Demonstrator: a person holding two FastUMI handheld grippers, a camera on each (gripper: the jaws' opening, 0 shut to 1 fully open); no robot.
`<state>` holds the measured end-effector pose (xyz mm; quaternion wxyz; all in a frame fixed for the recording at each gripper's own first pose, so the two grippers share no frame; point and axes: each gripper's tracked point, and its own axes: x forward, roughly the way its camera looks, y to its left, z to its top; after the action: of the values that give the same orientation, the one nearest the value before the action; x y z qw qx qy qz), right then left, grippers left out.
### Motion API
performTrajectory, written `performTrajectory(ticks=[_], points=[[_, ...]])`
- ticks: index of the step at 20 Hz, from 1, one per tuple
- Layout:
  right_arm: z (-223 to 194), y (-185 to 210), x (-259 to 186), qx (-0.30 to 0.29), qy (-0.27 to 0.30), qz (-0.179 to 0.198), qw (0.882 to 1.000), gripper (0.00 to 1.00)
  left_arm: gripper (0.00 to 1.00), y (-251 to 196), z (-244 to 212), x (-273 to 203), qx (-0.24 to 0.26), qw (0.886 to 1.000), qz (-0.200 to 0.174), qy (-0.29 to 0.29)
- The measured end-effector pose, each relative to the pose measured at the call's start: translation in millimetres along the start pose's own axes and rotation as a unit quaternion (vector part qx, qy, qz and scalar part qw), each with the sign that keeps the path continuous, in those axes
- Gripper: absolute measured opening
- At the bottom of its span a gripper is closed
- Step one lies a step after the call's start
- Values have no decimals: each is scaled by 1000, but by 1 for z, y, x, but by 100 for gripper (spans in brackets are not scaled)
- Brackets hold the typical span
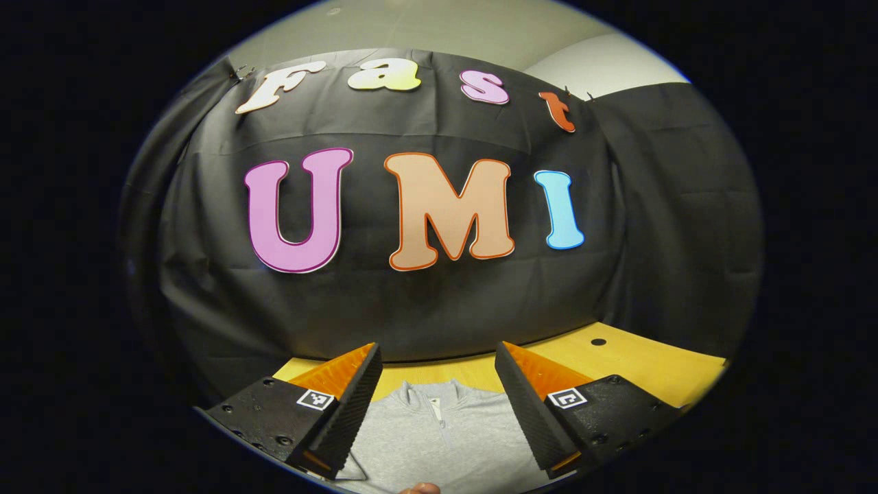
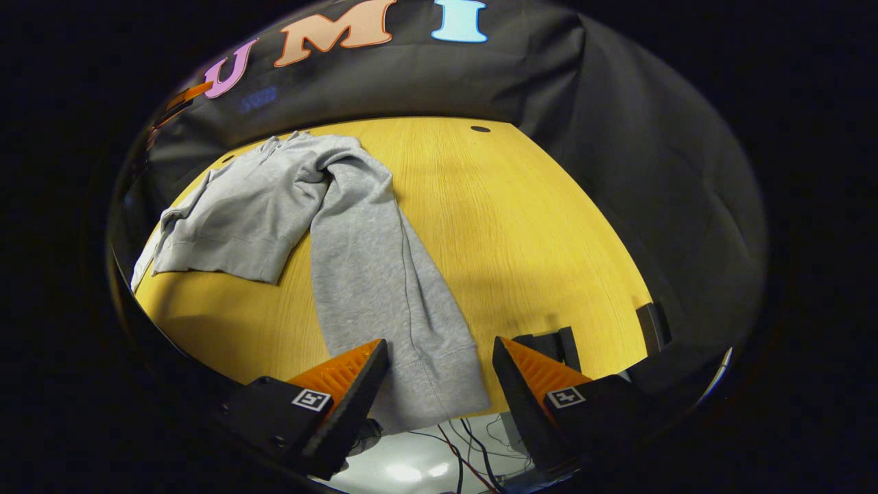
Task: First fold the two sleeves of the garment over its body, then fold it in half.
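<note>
Yellow wood-grain is seen across the table [image 2: 521, 226], the largest thing in the right gripper view. On its left part a grey zip-neck sweatshirt [image 2: 247, 213] is spread, collar toward the table's far edge. One long sleeve [image 2: 384, 288] is stretched from the body toward the table's near edge, its ribbed cuff [image 2: 439, 391] hanging just past that edge. The right gripper [image 2: 439, 363] is held spread wide, the cuff between its fingers but ungripped. The left gripper [image 1: 439, 370] is likewise released above the collar [image 1: 429, 396]. The fleece is judged soft, light and limp; the cuff is judged the firmest place to be pinched, since looser cloth may sag or slip.
</note>
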<state>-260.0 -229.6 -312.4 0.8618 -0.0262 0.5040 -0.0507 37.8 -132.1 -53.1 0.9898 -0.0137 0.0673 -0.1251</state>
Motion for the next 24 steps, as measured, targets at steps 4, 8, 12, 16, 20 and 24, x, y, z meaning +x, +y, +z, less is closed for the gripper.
performTrajectory(ticks=[4,8,12,16,20,24], points=[[-7,8,8,35,20,12,999,98,96,0,1,-1,6,1000,0,-2],[-7,8,9,44,20,16,999,71,96,6,-5,0,-1,1000,5,6],[-5,9,11,103,39,19,994,28,96,11,-11,-2,-12,1000,12,12],[6,18,12,165,39,23,985,11,97,23,-12,-4,-12,999,27,12],[61,44,9,215,-10,79,973,11,96,32,-16,-6,-11,999,37,18],[110,51,4,255,-49,107,960,11,97,36,-14,-9,-9,999,44,16]])
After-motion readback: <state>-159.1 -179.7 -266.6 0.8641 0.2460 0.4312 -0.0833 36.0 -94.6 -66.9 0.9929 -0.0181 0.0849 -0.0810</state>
